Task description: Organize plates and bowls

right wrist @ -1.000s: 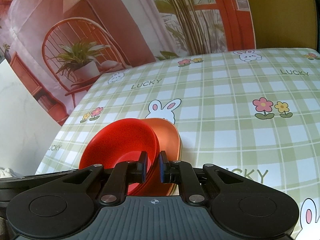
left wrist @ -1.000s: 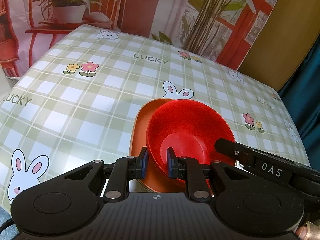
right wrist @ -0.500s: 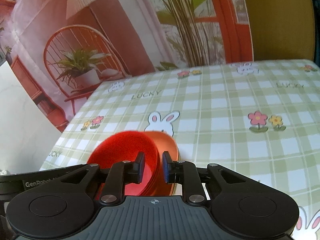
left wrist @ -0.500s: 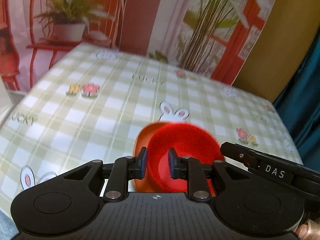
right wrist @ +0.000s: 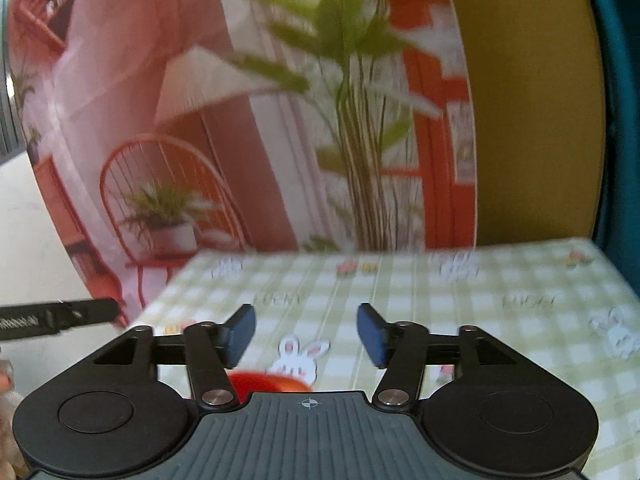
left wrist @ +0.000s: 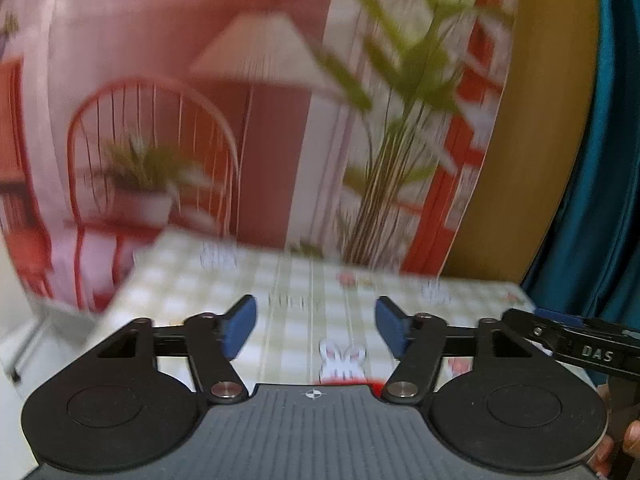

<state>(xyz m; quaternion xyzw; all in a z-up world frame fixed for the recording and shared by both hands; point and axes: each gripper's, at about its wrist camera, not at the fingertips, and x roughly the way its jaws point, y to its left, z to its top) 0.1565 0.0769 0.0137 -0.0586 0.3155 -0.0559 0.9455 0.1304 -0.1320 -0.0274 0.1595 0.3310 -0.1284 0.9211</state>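
- Two grippers, left gripper [left wrist: 316,330] and right gripper [right wrist: 306,332]: both spread wide, holding nothing.
- Red bowl [right wrist: 266,382]: on bench [right wrist: 420,292], just below right gripper.
- Backdrop [right wrist: 240,100]: printed chair, plants, lamp.

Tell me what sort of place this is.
Likely a staged home dining setup, not a real room: a table with a green checked bunny tablecloth, a printed backdrop picturing a chair, lamp and plants, and a teal curtain at the right.

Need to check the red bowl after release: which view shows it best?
Right wrist: the red bowl shows as a blurred rim arc beside the right tool's body. Left wrist shows only a red sliver.
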